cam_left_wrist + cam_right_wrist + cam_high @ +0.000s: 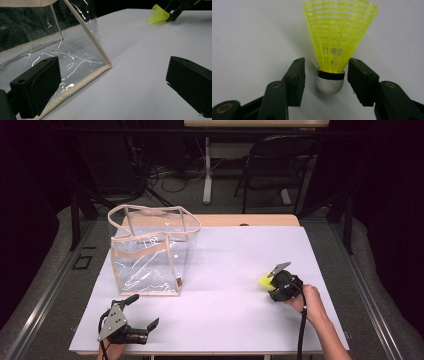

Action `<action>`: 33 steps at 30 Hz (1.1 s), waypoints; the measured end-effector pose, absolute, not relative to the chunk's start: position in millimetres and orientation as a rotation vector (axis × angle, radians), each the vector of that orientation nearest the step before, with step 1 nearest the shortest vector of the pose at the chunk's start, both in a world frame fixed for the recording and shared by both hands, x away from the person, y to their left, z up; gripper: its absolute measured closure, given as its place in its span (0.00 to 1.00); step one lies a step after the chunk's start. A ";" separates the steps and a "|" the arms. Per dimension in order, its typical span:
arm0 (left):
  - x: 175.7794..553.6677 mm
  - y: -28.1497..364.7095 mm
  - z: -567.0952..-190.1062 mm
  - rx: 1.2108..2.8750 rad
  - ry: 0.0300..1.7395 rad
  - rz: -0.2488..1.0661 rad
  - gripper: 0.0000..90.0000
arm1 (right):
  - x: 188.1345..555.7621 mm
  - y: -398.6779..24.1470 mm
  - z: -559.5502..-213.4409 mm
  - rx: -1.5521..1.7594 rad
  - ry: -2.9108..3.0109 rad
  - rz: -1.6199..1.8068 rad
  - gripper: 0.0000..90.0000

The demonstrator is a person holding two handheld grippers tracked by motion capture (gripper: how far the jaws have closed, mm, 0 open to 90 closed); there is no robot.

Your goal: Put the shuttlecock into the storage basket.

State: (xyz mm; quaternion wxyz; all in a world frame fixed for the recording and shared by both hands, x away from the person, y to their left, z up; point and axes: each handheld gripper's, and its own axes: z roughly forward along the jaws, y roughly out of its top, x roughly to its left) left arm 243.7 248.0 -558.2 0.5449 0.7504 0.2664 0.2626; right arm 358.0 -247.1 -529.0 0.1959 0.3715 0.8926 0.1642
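The right claw (pixel 325 77) is straddling the yellow shuttlecock (pixel 337 37) lying near the desk's (pixel 225 270) right edge, jaws apparently not yet pinching its cork, while the left claw (pixel 142 312) is waiting spread wide beside the clear bag (pixel 150 252), probably to steady it.

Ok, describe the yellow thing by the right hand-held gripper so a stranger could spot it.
Start at the white table and go to its right side, well away from the clear bag. There, between the open jaws of the right hand-held gripper, lies a shuttlecock: a neon-yellow mesh skirt on a rounded white cap, the table's one brightly coloured item.
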 end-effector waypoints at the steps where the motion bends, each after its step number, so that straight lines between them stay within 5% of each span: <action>1: 243.6 247.9 -558.2 1.780 0.632 0.625 0.00 | 358.8 -247.1 -529.2 1.037 2.506 0.452 0.56; 16: 243.5 248.3 -558.1 1.779 0.635 0.626 0.00 | 361.6 -248.8 -533.7 1.090 2.493 0.428 0.71; 33: 243.2 248.2 -557.8 1.778 0.632 0.628 0.00 | 360.3 -249.8 -522.2 1.108 2.492 0.466 0.71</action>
